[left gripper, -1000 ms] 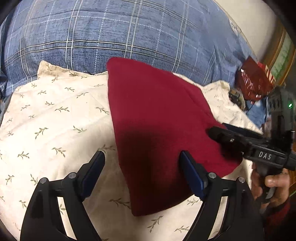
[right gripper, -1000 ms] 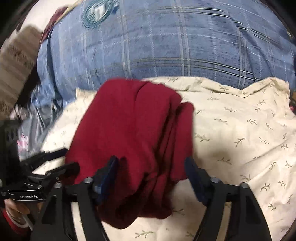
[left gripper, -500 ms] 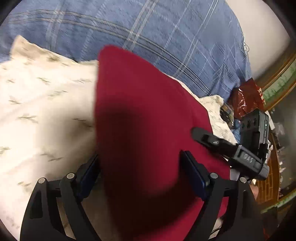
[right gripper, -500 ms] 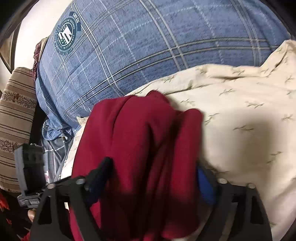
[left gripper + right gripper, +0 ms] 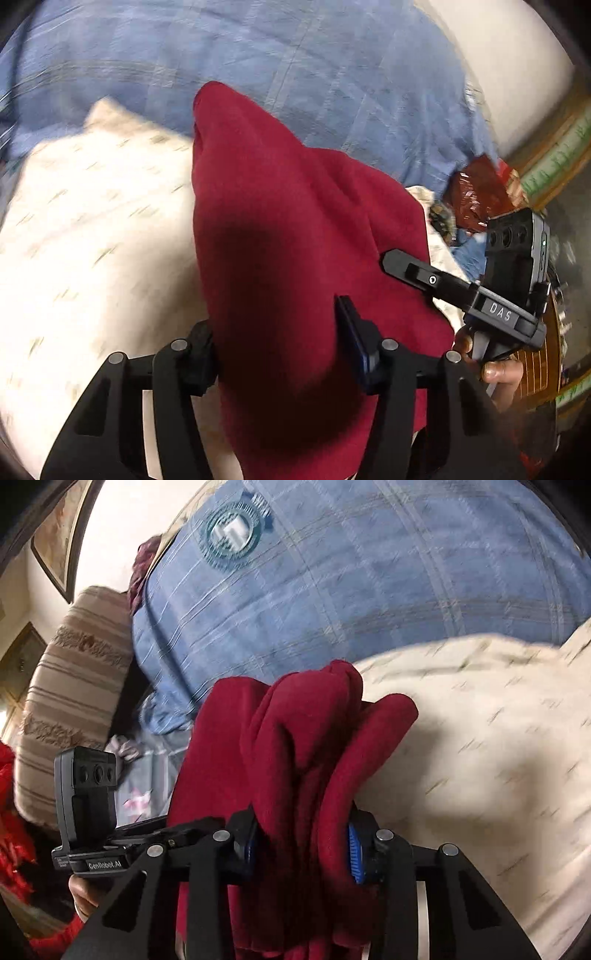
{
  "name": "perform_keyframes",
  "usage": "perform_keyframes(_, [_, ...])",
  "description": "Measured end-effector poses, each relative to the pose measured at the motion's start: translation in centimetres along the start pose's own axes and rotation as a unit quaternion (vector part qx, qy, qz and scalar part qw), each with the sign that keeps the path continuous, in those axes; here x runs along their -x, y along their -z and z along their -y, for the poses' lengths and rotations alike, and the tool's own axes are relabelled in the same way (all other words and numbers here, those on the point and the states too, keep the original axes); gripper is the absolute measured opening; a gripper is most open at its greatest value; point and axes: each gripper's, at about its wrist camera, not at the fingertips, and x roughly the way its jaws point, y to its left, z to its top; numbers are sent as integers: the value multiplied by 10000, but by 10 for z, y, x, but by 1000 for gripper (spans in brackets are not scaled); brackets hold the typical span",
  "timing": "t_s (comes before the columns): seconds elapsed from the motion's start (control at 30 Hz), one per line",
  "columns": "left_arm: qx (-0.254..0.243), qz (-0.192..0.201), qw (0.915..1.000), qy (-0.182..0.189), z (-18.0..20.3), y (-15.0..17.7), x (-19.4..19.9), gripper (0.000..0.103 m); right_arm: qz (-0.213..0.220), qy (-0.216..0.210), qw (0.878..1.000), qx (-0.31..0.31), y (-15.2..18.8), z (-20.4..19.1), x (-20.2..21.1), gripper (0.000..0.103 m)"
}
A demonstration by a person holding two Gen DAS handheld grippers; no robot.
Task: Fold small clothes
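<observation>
A dark red garment (image 5: pixel 295 221) hangs bunched over a cream pillow (image 5: pixel 92 221) printed with leaf sprigs. In the left wrist view my left gripper (image 5: pixel 275 332) is closing, and the cloth fills the gap between its pads. The far end of the cloth stands lifted off the pillow. In the right wrist view the red garment (image 5: pixel 295 738) shows as several thick folds squeezed between the blue pads of my right gripper (image 5: pixel 299 834), which is closing too. The right gripper's finger (image 5: pixel 406 266) lies against the cloth's right edge.
Blue plaid bedding (image 5: pixel 295 55) rises behind the pillow (image 5: pixel 480 738). A shiny red packet (image 5: pixel 476 192) lies at the far right. A striped cushion (image 5: pixel 70 686) stands at the left of the right wrist view. A person's hand (image 5: pixel 495 369) holds the right gripper's handle.
Both grippers moved in over the red garment and their jaws narrowed onto it. The cloth, flat on the pillow a second ago, is now bunched and raised.
</observation>
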Motion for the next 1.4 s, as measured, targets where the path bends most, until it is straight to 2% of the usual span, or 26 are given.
perform_keyframes(0.03, [60,-4,9999,-112,-5,6,1,55,-100,28,9999,15,6,-2,-9,49])
perform_keyframes(0.07, [85,-28,9996,-280,-11,12,-3,55,-195,211,9996,47,12,-1,-18,52])
perform_keyframes(0.13, [129,-106,9979,-628,-23,24,-10,60,-441,941,9942,273,22,-1,-34,55])
perform_keyframes(0.2, [98,115,9970,-755,-26,30,-4,65,-244,1055,9934,385,25,-5,-25,57])
perform_keyframes(0.27, [-8,333,9947,-975,-21,30,6,67,127,1153,9921,469,21,-19,-1,57])
perform_keyframes(0.33, [-114,628,9905,-1219,-17,29,14,73,435,1097,9900,773,15,-38,13,52])
perform_keyframes(0.37, [-146,702,9892,-1281,-16,27,15,74,442,1088,9884,965,11,-46,12,44])
perform_keyframes(0.5, [-289,758,9844,-1562,-16,26,0,74,73,1273,9829,1328,5,-62,-25,32])
perform_keyframes(0.53, [-308,765,9842,-1567,-16,26,-3,75,8,1387,9812,1344,6,-58,-32,29])
perform_keyframes(0.63, [-362,853,9828,-1598,-18,26,-8,78,-307,1918,9727,1268,7,-36,-65,29])
perform_keyframes(0.7, [-440,883,9814,-1644,-17,27,-7,78,-261,1883,9746,1188,8,-26,-64,29])
perform_keyframes(0.83, [-579,941,9780,-1768,-10,31,-7,78,-213,1771,9755,1288,12,-43,-36,35])
perform_keyframes(0.9, [-572,950,9779,-1773,-9,31,-7,78,-190,1583,9762,1473,24,-59,-19,34])
perform_keyframes(1.0, [-581,978,9770,-1802,-8,33,-6,78,-170,1535,9714,1802,49,-77,1,34])
perform_keyframes(1.03, [-594,988,9766,-1817,-8,33,-7,78,-222,1530,9700,1877,61,-78,3,30])
perform_keyframes(1.13, [-630,1034,9755,-1839,-6,35,-7,81,-509,2023,9586,1938,83,-60,-15,32])
perform_keyframes(1.17, [-643,1040,9754,-1834,-5,36,-8,81,-548,2001,9609,1834,85,-52,-20,32])
perform_keyframes(1.23, [-668,1088,9733,-1905,-3,38,-8,81,-343,1862,9688,1601,88,-42,-16,36])
perform_keyframes(1.4, [-739,1116,9688,-2087,4,42,0,81,-82,1667,9751,1458,79,-54,9,43])
